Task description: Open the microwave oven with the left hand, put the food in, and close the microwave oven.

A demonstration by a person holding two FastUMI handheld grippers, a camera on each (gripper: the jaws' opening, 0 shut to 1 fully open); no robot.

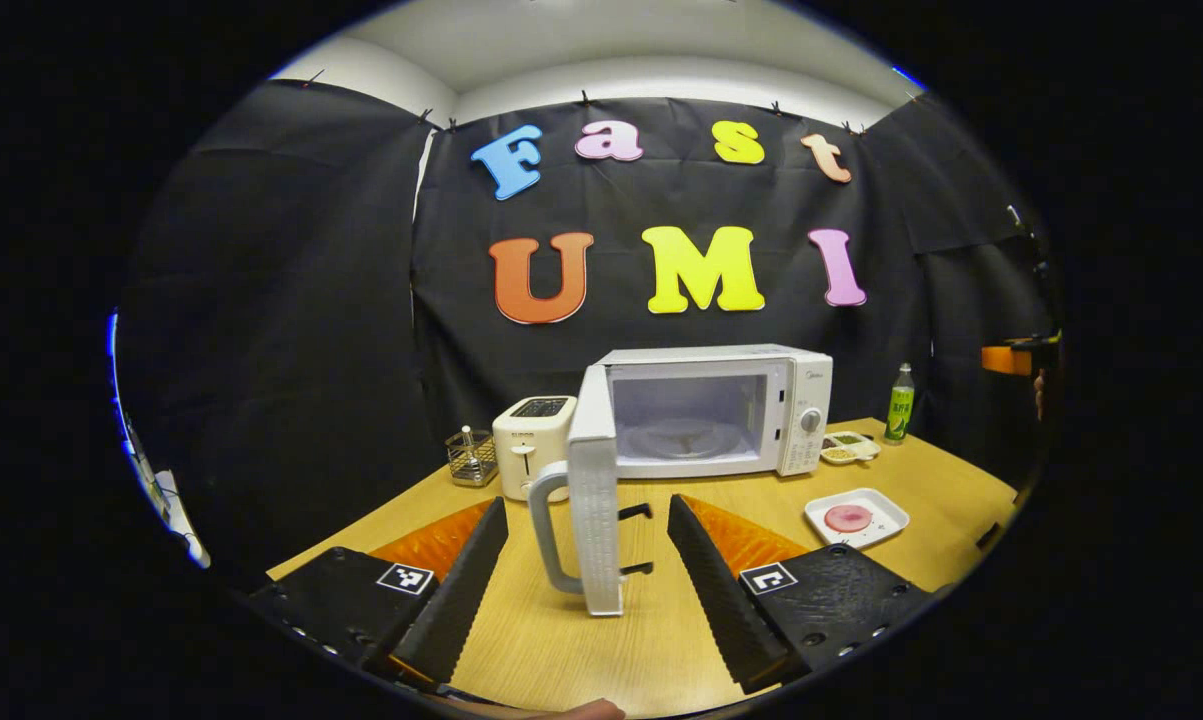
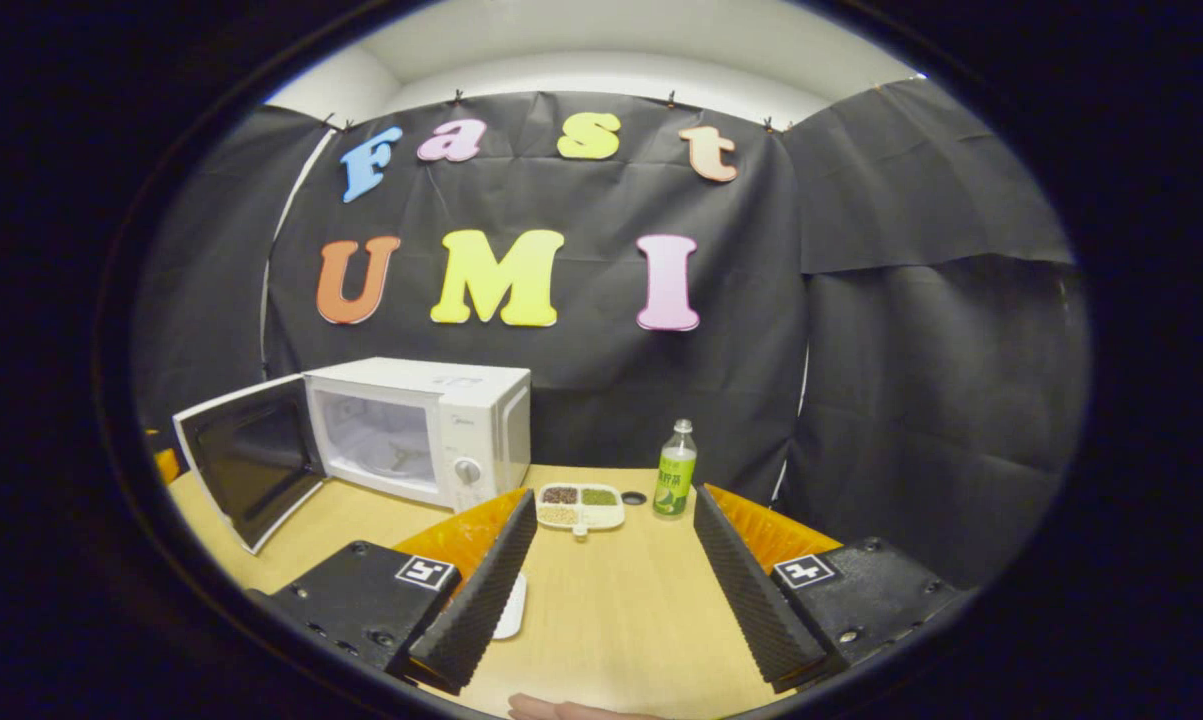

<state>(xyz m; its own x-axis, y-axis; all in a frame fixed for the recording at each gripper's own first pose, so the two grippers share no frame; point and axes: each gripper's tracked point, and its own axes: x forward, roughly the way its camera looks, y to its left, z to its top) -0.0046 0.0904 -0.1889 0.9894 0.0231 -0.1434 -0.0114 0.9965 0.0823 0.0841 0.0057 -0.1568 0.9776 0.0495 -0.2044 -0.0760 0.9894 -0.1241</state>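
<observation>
In the left gripper view, a small wire basket (image 1: pixel 471 457) is seen on the light wooden table (image 1: pixel 581 640) at about 10 o'clock from the left gripper (image 1: pixel 588 570), with a white two-slot toaster (image 1: pixel 532 440) just beside it. The white microwave oven (image 1: pixel 718 408) is found at 12 o'clock, its cavity exposed; its white door with a curved handle (image 1: pixel 593 495) is swung fully out and is seen edge-on between the gripper's fingers, which are spread wide and touch nothing. A white divided dish of grains (image 1: pixel 846 447) and a green-labelled drink bottle (image 1: pixel 899 403) are noted at 2 o'clock. The food, a pink round slice on a white square plate (image 1: pixel 856 518), lies on the table at 3 o'clock, outside the oven.

In the right gripper view, the open door (image 2: pixel 251 455) is recorded at 9 o'clock, the oven body (image 2: pixel 423 428) at 10 o'clock. The divided dish (image 2: pixel 581 505) and bottle (image 2: pixel 675 470) are seen at 12 o'clock. The right gripper (image 2: pixel 616 585) is held with fingers wide apart, gripping nothing; a white plate edge (image 2: pixel 511 606) shows beside its left finger.
</observation>
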